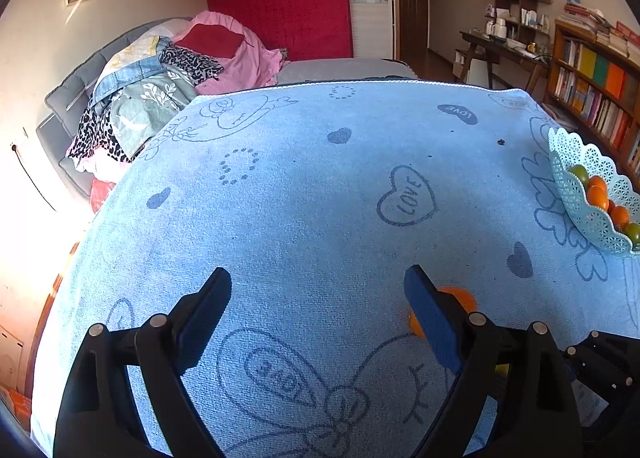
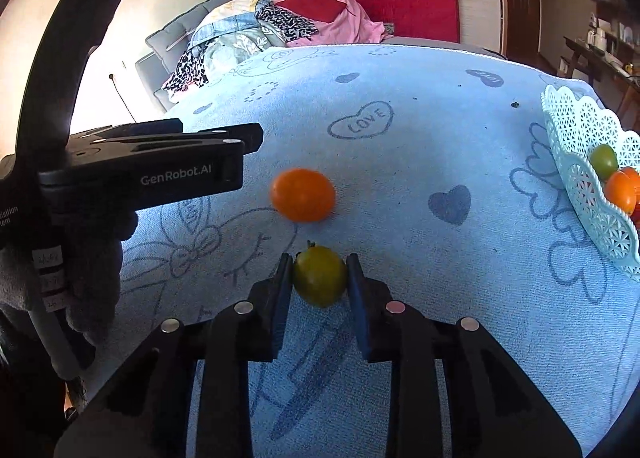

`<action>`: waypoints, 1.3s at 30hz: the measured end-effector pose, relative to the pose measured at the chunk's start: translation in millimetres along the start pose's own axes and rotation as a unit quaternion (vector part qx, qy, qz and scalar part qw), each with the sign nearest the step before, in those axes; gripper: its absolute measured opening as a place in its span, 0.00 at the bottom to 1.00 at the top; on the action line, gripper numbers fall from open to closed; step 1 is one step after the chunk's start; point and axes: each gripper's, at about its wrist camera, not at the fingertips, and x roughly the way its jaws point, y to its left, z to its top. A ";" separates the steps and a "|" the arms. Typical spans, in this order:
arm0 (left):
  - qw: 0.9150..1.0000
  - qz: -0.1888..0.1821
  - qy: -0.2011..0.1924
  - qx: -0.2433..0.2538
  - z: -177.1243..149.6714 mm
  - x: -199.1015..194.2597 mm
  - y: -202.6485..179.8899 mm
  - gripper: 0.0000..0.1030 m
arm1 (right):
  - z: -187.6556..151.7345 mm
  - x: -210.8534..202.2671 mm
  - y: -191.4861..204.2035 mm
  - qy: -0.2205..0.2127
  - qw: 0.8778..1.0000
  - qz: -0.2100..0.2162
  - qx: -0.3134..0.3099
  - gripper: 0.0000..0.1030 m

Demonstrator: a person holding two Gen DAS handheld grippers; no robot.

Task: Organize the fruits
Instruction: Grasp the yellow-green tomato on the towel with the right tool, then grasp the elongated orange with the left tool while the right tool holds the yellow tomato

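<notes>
Green tomato pinched, the basket waiting off to the right

The right gripper (image 2: pixel 320 278) is clamped on a green tomato (image 2: pixel 320 276), jaws touching both its sides, just above the blue towel (image 2: pixel 400 162); the left gripper (image 1: pixel 318 298) hangs with its jaws wide apart, holding nothing. To do this well, I'd keep the squeeze light so the skin doesn't split, lift clear of the towel, carry it over the scalloped rim of the white basket (image 2: pixel 576 162), then let go low inside. One orange tomato (image 2: pixel 303 195) lies loose on the towel, just beyond the held one. In the basket I count about four orange and two green from the left view, though some are hidden.
</notes>
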 end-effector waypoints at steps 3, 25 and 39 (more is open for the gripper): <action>1.000 -0.002 0.000 0.003 -1.4 -0.7 -1.3 0.85 | 1.7 -3.4 -2.3 -0.005 1.000 -0.003 0.003 0.27; 0.997 -0.062 0.028 0.045 -13.4 14.8 -50.5 0.85 | 13.8 -37.2 -39.8 -0.056 0.995 -0.052 0.057 0.27; 0.993 -0.089 0.057 0.050 -20.7 32.0 -56.9 0.57 | 15.0 -36.4 -40.6 -0.054 0.995 -0.059 0.059 0.27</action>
